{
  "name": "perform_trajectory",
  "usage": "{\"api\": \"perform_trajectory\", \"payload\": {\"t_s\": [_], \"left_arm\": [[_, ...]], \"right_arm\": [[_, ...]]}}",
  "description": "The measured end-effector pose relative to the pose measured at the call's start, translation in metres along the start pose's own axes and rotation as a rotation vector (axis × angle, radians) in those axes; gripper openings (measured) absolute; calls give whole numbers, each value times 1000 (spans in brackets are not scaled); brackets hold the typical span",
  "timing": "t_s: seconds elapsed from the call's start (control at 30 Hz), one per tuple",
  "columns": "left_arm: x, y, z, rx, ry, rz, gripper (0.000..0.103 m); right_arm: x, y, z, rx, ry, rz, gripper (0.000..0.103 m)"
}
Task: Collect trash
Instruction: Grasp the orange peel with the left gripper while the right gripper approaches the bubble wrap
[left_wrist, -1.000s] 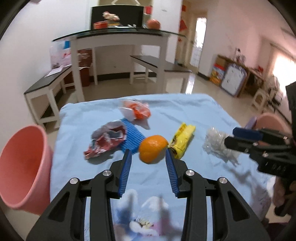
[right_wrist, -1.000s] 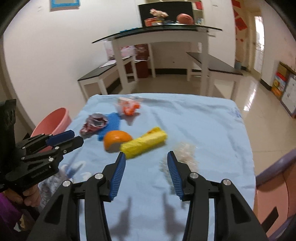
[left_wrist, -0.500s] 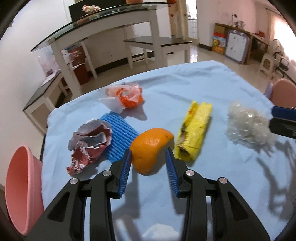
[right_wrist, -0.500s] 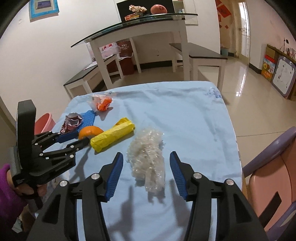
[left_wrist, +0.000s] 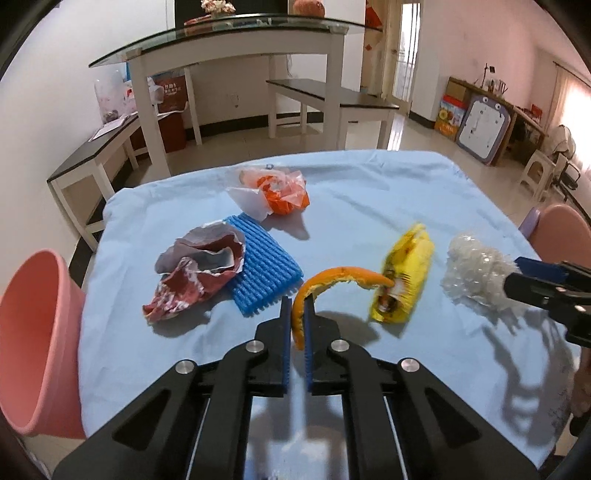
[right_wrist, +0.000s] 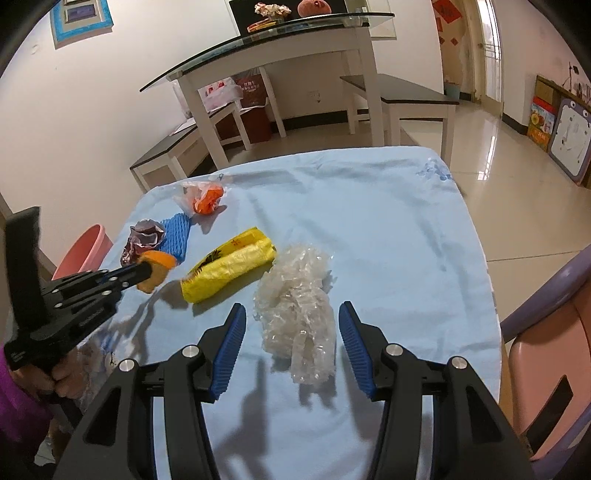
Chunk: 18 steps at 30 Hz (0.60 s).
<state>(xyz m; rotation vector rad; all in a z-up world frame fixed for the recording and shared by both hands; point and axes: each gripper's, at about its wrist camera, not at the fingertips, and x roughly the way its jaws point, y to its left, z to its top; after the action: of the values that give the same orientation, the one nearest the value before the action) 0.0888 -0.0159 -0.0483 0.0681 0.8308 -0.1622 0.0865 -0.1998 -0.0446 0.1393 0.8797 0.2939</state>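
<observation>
My left gripper is shut on the near end of a curved orange peel, which arches up off the blue tablecloth. In the right wrist view the same peel sits in the left gripper at the left. My right gripper is open and straddles a crumpled clear plastic wad; its pads do not touch it. In the left wrist view the right gripper reaches the plastic wad from the right. A yellow wrapper lies between peel and wad.
A blue foam net, a crumpled red and silver wrapper and an orange plastic bag lie further left and back. A pink bin stands off the table's left edge. A pink chair is at the right.
The left jaws have closed on the orange peel, squeezing it into a thin arch. Both grippers came lower and nearer the table, and the right one now frames the clear plastic more closely.
</observation>
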Motion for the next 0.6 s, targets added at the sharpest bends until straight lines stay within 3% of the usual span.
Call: {"api": "perform_trajectory", "payload": {"t_s": [0.27,0.47,0.6], "left_arm": [[-29,12,-10,-74,-26,1,6],[-45,22,-13,-115,-51,4,6],[-54,23,-15,-125,-71,1,6]], "right_arm": [[9,-4,-4,30,35,-16,51],[8,1,-8,11,37,-35,33],[0,6,-9,-2,14,-34,31]]}}
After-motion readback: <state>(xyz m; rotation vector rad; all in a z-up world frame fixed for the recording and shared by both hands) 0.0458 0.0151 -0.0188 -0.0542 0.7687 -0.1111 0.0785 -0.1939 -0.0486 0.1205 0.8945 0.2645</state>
